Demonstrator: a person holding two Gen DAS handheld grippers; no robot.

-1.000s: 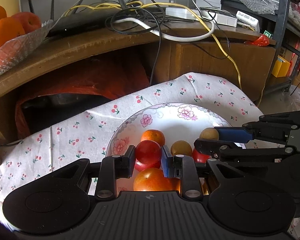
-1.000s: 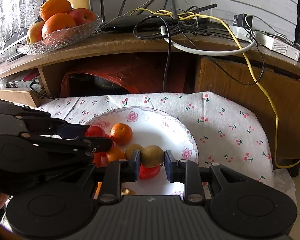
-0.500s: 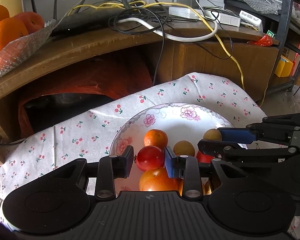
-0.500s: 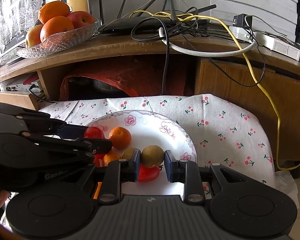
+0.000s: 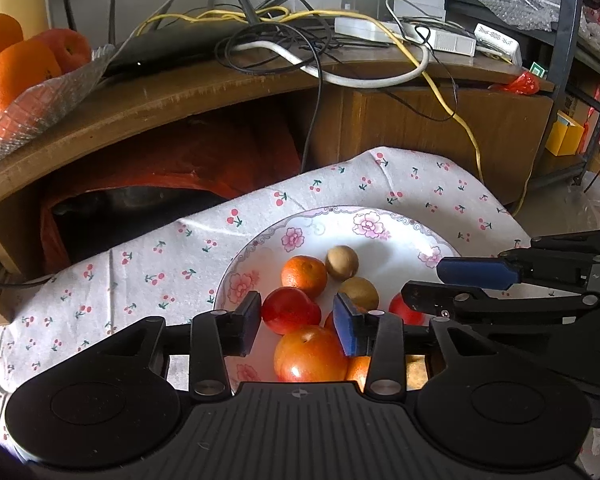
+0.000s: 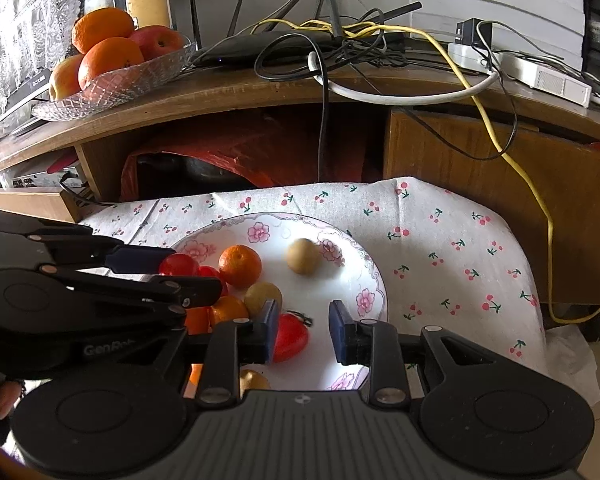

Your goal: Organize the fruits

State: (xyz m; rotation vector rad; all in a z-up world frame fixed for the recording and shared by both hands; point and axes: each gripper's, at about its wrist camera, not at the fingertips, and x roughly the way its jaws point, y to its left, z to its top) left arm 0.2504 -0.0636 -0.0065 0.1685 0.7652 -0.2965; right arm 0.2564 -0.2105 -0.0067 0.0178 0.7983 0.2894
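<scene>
Round brown fruit, axis perhaps upright

Fruits sit on a plate (apparently leftward), cloth beneath.

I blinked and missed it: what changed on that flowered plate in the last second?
Both grippers let go. The right gripper opened, and its brown fruit now sits apart near the far rim of the plate. The left gripper opened too, with the red fruit resting between its fingers. The orange stayed put.
</scene>
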